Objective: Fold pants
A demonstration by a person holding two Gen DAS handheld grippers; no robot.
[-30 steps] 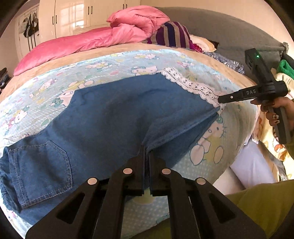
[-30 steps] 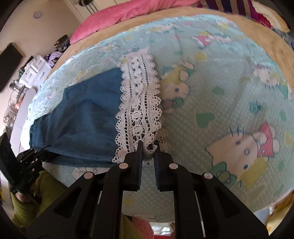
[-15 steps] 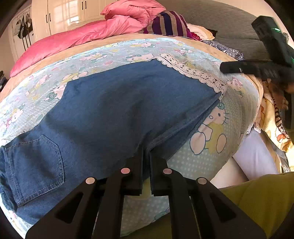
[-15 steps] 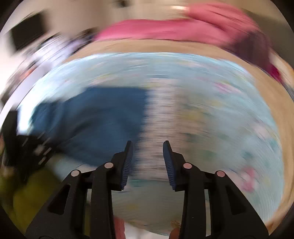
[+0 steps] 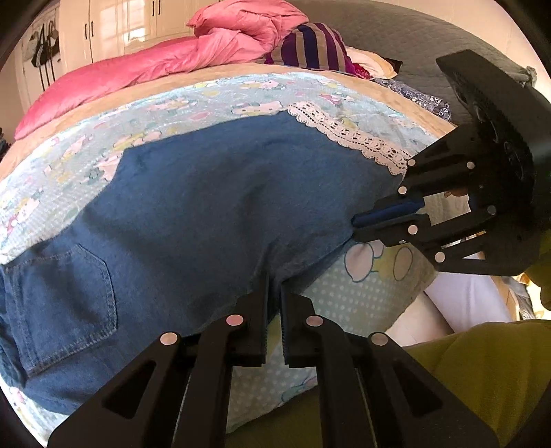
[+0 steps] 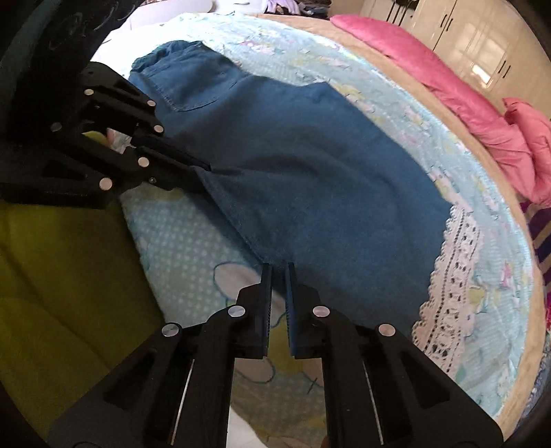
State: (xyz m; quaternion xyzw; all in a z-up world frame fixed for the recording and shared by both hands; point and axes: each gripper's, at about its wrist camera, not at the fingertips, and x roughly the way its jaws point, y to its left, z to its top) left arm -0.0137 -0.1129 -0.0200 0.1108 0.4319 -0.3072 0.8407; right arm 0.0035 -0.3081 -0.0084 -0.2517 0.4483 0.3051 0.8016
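Note:
Blue denim pants (image 5: pixel 206 213) with a white lace hem (image 5: pixel 347 138) lie flat across a cartoon-print bed sheet (image 5: pixel 372 286), the back pocket at the left. At the bottom of the left wrist view, my left gripper (image 5: pixel 273 286) is shut on the pants' near edge. My right gripper (image 5: pixel 354 224) comes in from the right, its tips shut on the same edge closer to the lace. In the right wrist view the right gripper (image 6: pixel 279 268) pinches the denim (image 6: pixel 310 155) edge. The left gripper (image 6: pixel 206 168) holds the edge further left, and the lace hem (image 6: pixel 451 275) lies at the right.
A pink quilt (image 5: pixel 155 65) and a striped cloth (image 5: pixel 313 44) are piled at the far side of the bed against a grey headboard (image 5: pixel 396 31). White wardrobes (image 5: pixel 120 27) stand behind. A person's yellow-green clothing (image 5: pixel 482 362) fills the near right, by the bed's edge.
My right gripper let go of the lace hem corner, opened, rolled, swung along the near edge toward the left gripper and shut on the denim edge. The left gripper kept its grip and place.

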